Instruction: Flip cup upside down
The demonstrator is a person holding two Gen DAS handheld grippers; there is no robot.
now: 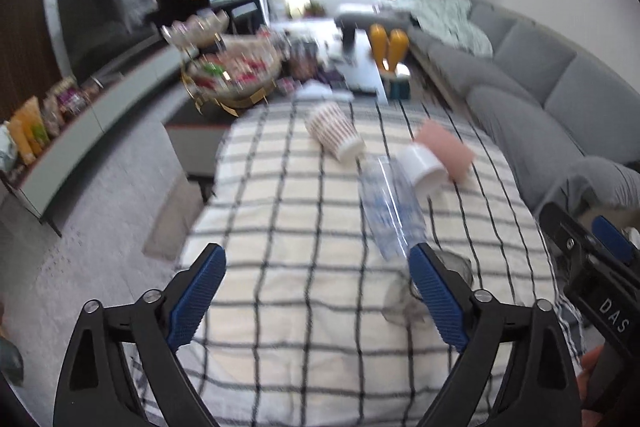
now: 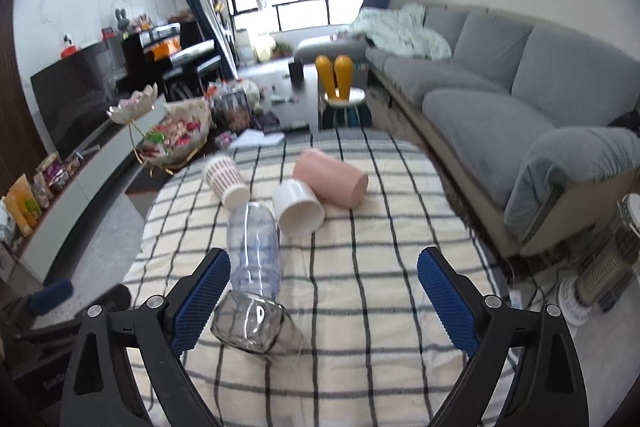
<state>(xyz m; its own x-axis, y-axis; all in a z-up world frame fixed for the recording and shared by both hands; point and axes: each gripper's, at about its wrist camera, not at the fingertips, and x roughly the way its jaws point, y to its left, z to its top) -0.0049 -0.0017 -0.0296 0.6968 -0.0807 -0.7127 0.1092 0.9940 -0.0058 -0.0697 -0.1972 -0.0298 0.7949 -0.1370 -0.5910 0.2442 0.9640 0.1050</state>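
Several cups lie on their sides on the checked tablecloth [image 2: 360, 267]: a striped paper cup [image 2: 226, 181], a white cup [image 2: 298, 207], a pink cup [image 2: 330, 177], a clear plastic cup [image 2: 254, 251] and a smoky glass cup [image 2: 252, 323]. In the left wrist view, which is blurred, they show as the striped cup [image 1: 334, 131], white cup [image 1: 424, 165], pink cup [image 1: 446, 147], clear cup [image 1: 390, 205] and glass cup [image 1: 404, 301]. My right gripper [image 2: 324, 279] is open and empty, with the glass cup by its left finger. My left gripper [image 1: 318, 275] is open and empty above the cloth.
A grey sofa [image 2: 500, 99] runs along the right. A TV cabinet [image 2: 80, 155] with snacks stands on the left, a snack basket [image 2: 176, 135] beyond the table's far left corner. A stool with orange ears [image 2: 340, 83] stands behind. The right gripper's body [image 1: 592, 267] shows at right.
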